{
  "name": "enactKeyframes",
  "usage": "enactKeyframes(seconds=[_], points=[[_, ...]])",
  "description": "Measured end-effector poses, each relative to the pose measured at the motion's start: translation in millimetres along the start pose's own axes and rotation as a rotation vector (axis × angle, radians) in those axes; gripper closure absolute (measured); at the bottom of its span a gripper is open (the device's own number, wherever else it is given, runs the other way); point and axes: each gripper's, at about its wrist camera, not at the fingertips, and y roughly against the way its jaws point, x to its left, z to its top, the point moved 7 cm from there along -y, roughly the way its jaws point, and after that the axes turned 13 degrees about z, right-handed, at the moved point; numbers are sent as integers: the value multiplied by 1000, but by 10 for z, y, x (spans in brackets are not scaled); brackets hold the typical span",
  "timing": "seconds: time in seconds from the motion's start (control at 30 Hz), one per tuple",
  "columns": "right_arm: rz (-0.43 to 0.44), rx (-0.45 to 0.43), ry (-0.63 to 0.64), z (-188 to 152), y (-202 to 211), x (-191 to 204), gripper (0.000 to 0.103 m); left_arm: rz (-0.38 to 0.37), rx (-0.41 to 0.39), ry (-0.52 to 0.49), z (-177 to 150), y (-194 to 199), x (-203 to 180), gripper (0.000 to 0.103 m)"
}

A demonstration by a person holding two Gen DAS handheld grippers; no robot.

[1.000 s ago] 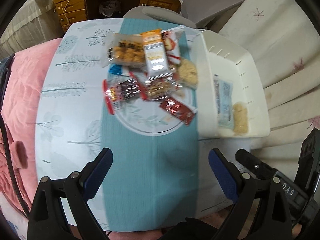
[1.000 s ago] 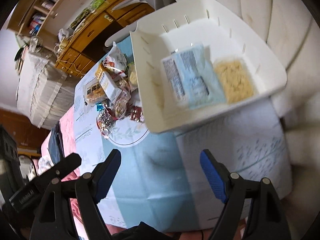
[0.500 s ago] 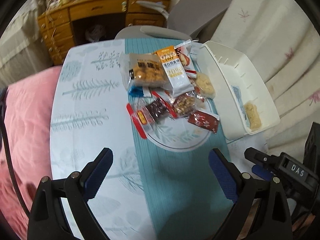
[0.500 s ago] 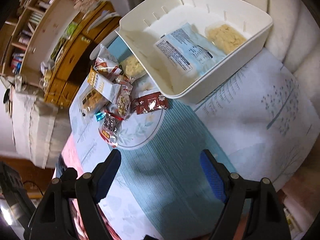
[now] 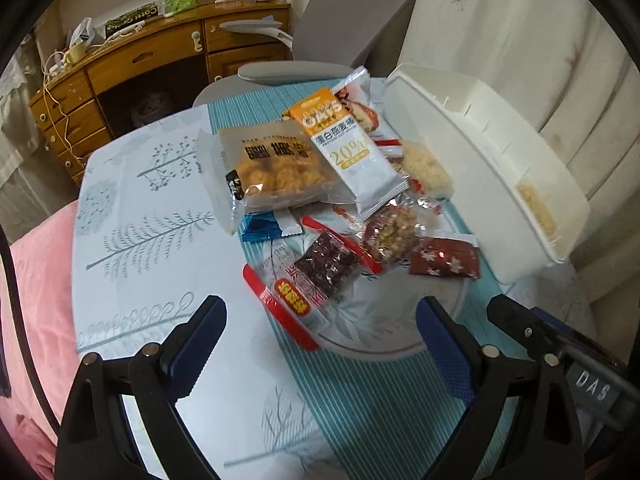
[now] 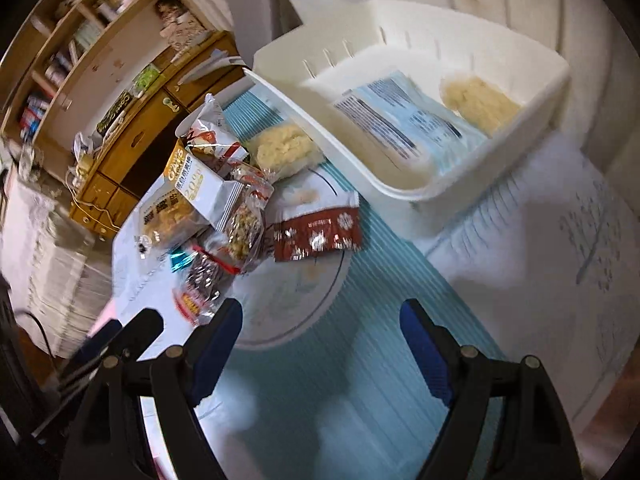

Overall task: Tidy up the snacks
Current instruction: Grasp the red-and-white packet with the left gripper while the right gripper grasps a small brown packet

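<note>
Crinkly film wrappers, all overlapping: that's the main hazard.

Left wrist view: left gripper (image 5: pixel 320 344) is spread wide with nothing between the pads, though the jaws have just been closing slightly. Snack pile (image 5: pixel 340 200) sits ahead of the tips. Nearest is the red-edged dark pack (image 5: pixel 308 280), just beyond the gap and half under the nut cluster pack (image 5: pixel 390 232). Pinching it would probably drag the neighbour along or slide both across the slick tablecloth (image 5: pixel 160 240). White bin (image 5: pixel 480 184) lies ahead and to the right; its near wall could catch a packet carried low.

Right wrist view: right gripper (image 6: pixel 320 336) also stands open and empty. Dark red snowflake packet (image 6: pixel 318 232) lies flat just ahead of the tips, beside the bin (image 6: pixel 400 190). A flat packet gives the pads little to bite, so they may skid off. The left tong's finger (image 6: pixel 120 332) shows just off to the left, so a clash looks possible if both go for the pile.
</note>
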Motion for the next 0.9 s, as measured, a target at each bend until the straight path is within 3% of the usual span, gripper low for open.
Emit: enactKeyframes(seconds=[0.3, 0.9], points=[[-98, -122, 153, 125, -298, -10, 21, 0, 49, 12, 28, -455, 29, 10], [-181, -135, 227, 243, -713, -87, 22, -52, 95, 33, 177, -863, 23, 18]])
